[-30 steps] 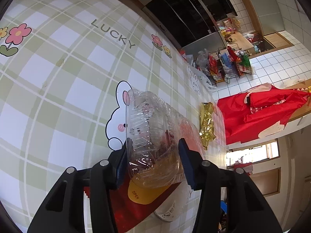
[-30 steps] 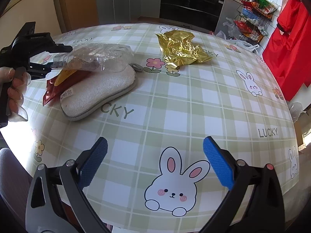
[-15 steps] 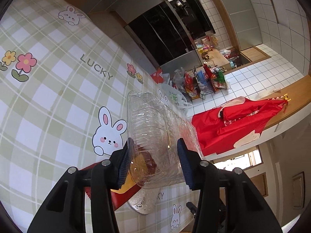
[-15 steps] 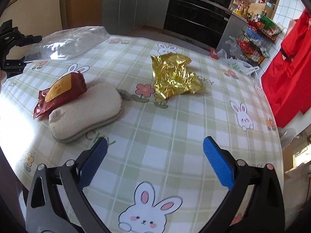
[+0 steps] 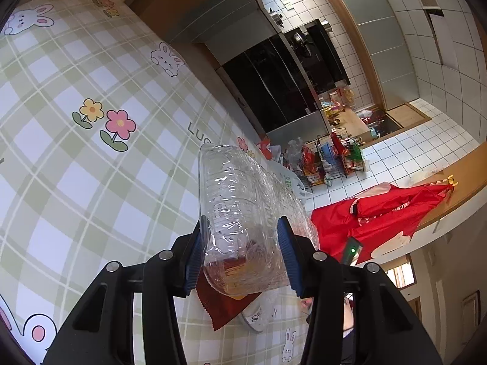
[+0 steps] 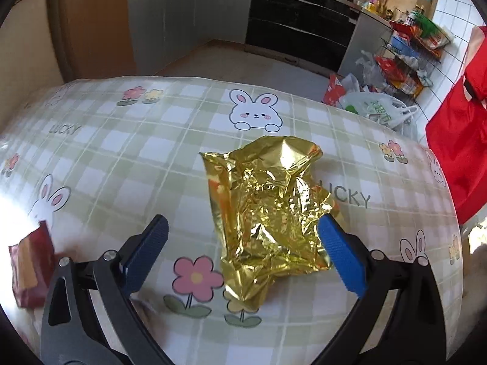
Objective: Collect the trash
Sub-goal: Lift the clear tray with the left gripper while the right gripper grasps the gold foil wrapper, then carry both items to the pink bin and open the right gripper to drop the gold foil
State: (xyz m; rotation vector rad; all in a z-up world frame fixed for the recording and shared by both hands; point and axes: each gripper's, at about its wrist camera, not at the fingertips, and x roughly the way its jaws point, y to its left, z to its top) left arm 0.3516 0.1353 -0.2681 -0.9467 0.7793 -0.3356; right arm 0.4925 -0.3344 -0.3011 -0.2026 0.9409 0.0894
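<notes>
Up off the tabletop, the left gripper (image 5: 242, 254) pinches a crumpled, clear plastic clamshell container (image 5: 243, 213) between its two blue-padded fingers (image 5: 194, 258), one pad pressed on each side of the container's near end. The container sticks out forward from the jaws, tilted, and it touches nothing else that can be seen. Through and below its clear wall shows a dark red snack packet with a yellow label (image 5: 226, 304), lying flat on the table with its zigzag edge toward the camera. Just beside the packet, partly hidden by the container, lies a pale, rounded padded object (image 5: 254, 319); what it is cannot be told from this view.

Over on the other side, the right gripper (image 6: 243, 251) has its blue pads spread wide and holds nothing. It hangs above a crumpled sheet of shiny gold foil wrapper (image 6: 268, 210), which lies on the table between a printed white rabbit and a printed pink flower. The right fingertip overlaps the wrapper's right edge in the picture; whether it touches the foil cannot be told. The left fingertip stands apart from the wrapper, over bare cloth.

The table wears a green-and-white checked tablecloth (image 6: 121, 158) printed with rabbits, flowers and the word LUCKY. In the right wrist view the same dark red packet (image 6: 29, 270) lies near the table's left edge, well apart from the gold wrapper.
</notes>
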